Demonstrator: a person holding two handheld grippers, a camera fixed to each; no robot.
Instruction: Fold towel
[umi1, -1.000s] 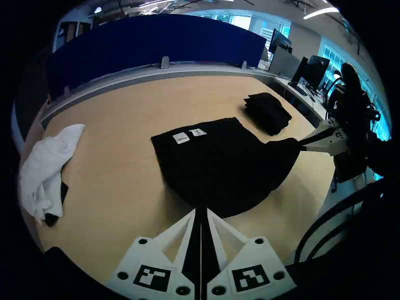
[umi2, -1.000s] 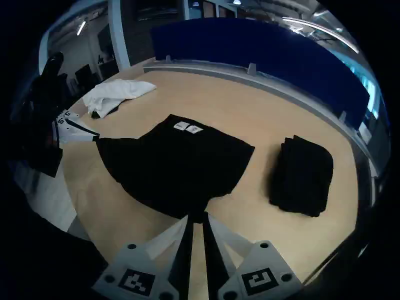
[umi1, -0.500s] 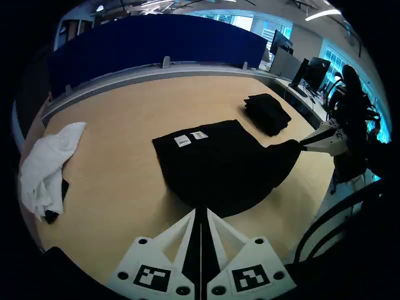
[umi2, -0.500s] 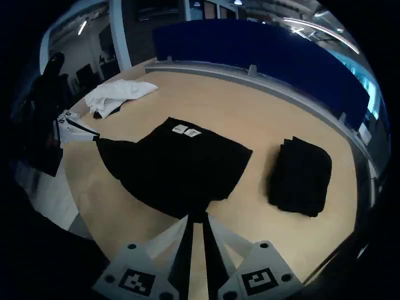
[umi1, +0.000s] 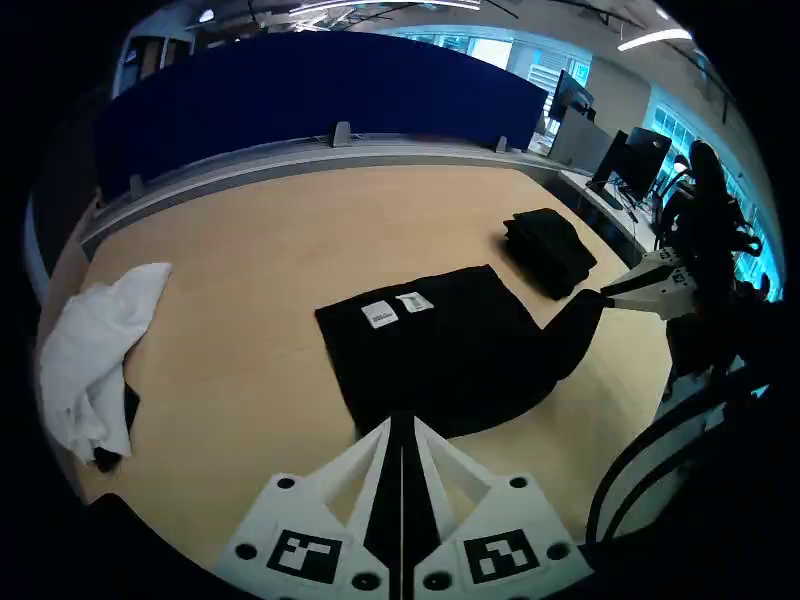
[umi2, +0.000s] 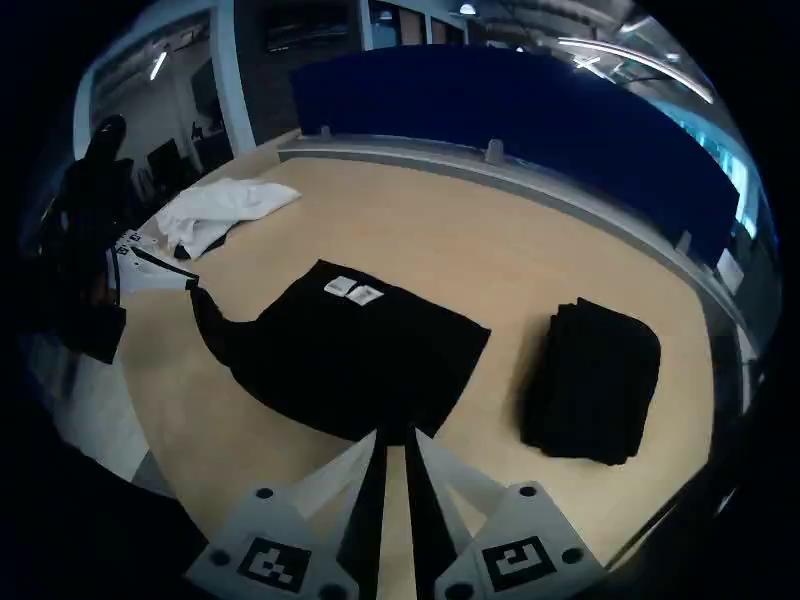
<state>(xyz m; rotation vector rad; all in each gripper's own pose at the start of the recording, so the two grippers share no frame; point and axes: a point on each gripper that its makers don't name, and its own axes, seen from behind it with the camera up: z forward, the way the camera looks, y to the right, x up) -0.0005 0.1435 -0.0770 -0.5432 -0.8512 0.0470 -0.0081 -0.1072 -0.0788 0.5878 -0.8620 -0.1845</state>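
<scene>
Black towel (umi1: 440, 345) corners pulled taut, narrower; left gripper (umi1: 401, 422), right gripper (umi2: 392, 432) each pinch soft cloth.

Black towel (umi1: 440, 340), white cloth (umi1: 95, 350), blue divider (umi1: 300, 90), tan table (umi1: 250, 250)

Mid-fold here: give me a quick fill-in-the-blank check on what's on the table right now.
1. The towel pinched by the left gripper and right gripper is ___.
2. It carries ___ small white labels.
3. The crumpled cloth near the edge of the table is ___.
4. The divider behind the table is ___.

Missing words: black; two; white; blue
</scene>
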